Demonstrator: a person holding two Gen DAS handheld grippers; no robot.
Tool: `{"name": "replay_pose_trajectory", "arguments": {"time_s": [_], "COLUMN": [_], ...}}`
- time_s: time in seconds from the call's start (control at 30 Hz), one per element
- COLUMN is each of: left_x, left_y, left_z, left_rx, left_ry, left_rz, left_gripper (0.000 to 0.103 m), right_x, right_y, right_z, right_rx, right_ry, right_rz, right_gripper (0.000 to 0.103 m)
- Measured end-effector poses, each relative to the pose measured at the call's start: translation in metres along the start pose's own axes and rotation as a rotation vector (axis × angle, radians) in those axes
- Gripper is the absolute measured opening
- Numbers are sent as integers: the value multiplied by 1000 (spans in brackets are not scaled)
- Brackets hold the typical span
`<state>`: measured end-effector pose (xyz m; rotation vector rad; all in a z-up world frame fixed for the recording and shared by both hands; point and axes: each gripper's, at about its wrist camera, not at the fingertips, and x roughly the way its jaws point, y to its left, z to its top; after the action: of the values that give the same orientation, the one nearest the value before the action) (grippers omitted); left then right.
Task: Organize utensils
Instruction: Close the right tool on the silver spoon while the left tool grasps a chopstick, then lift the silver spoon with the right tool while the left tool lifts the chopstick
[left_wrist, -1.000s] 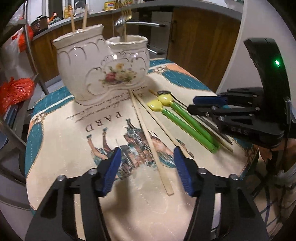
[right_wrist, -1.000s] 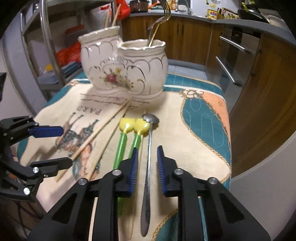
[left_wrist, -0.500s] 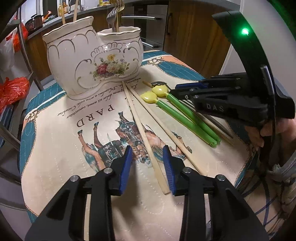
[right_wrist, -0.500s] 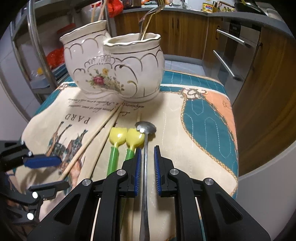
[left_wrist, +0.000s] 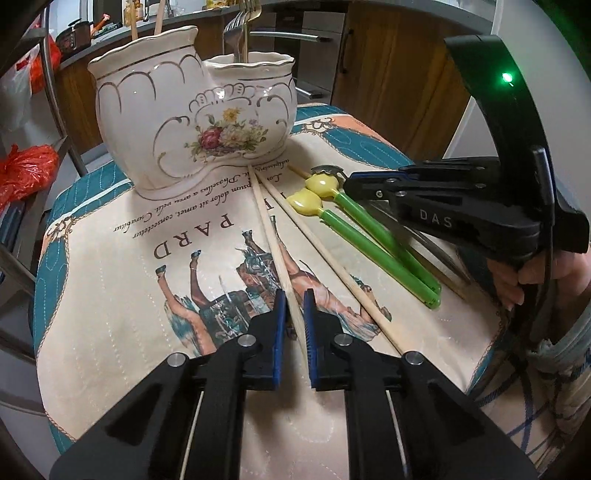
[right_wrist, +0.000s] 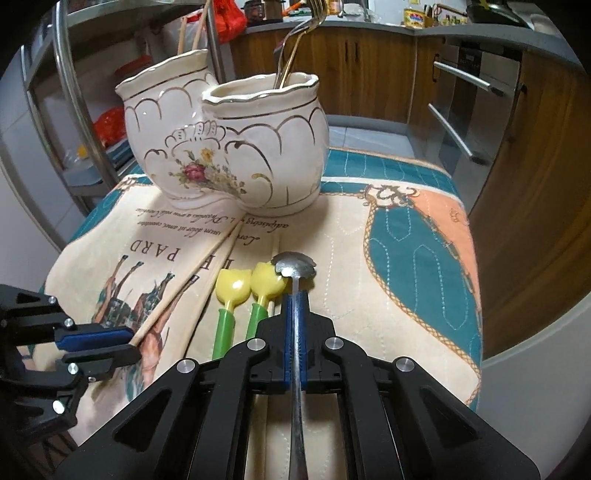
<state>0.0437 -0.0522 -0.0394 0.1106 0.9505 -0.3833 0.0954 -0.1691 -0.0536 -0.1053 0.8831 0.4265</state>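
A white flowered ceramic holder (left_wrist: 192, 122) (right_wrist: 229, 147) with two compartments stands at the far side of the cloth. Chopsticks (left_wrist: 159, 22) stick out of its left compartment and forks (right_wrist: 295, 37) out of its right one. My left gripper (left_wrist: 294, 299) (right_wrist: 98, 343) is shut on the near end of a wooden chopstick (left_wrist: 269, 229) lying on the cloth. A second chopstick (left_wrist: 325, 258) lies just right of it. My right gripper (right_wrist: 294, 295) (left_wrist: 347, 181) is shut on the handle of a metal spoon (right_wrist: 295, 267). Two green-handled yellow spoons (right_wrist: 225, 325) (left_wrist: 369, 243) lie between the grippers.
A printed cloth (right_wrist: 406, 258) covers the small table, whose edge drops off at the right. Wooden cabinets and an oven handle (right_wrist: 454, 136) stand behind. On the left are a metal rack (right_wrist: 70, 92) and a red bag (left_wrist: 26, 173). A person's hand (left_wrist: 517, 280) holds the right gripper.
My left gripper's jaws closed from wide apart onto the chopstick. My right gripper moved forward along the metal spoon's handle and its jaws closed onto it.
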Motion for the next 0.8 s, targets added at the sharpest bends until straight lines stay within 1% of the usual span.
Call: {"name": "replay_pose_trajectory", "arguments": {"time_s": [0.1,0.13,0.3,0.37,0.43,0.53,0.67,0.7,0.73,0.77,0.8], "left_x": [-1,-3,-12,-11,-9,-12,-8,-5,-2,1,4], "left_y": [2,3,7,9,7,1,-1,-2,-5,-7,-9], "left_z": [-1,-2,-3,-5,-7,-6,1,3,5,7,8], "left_rx": [2,-1,-9,0,38,100,132,138,144,147,152], "left_ry": [-12,-18,-47,-25,17,32,62,74,82,83,86], "left_rz": [-4,-5,-22,-10,-8,41,87,96,104,104,101], "left_gripper": [9,7,6,6,6,6,8,16,30,36,40], "right_x": [-8,-12,-35,-43,-54,-72,-94,-98,-102,-106,-109], "right_y": [1,2,7,8,8,8,10,10,11,13,13], "right_z": [-1,-2,-3,-4,-4,-3,-2,-2,-2,-1,-1], "right_rx": [0,-4,-26,-24,-15,-17,-24,-27,-32,-39,-43], "right_ry": [-35,-49,-139,-172,-216,-295,-399,-421,-443,-467,-479], "right_rz": [4,-2,-8,-11,-14,0,8,9,9,7,3], "right_gripper": [4,4,4,4,4,4,4,4,4,4,4]}}
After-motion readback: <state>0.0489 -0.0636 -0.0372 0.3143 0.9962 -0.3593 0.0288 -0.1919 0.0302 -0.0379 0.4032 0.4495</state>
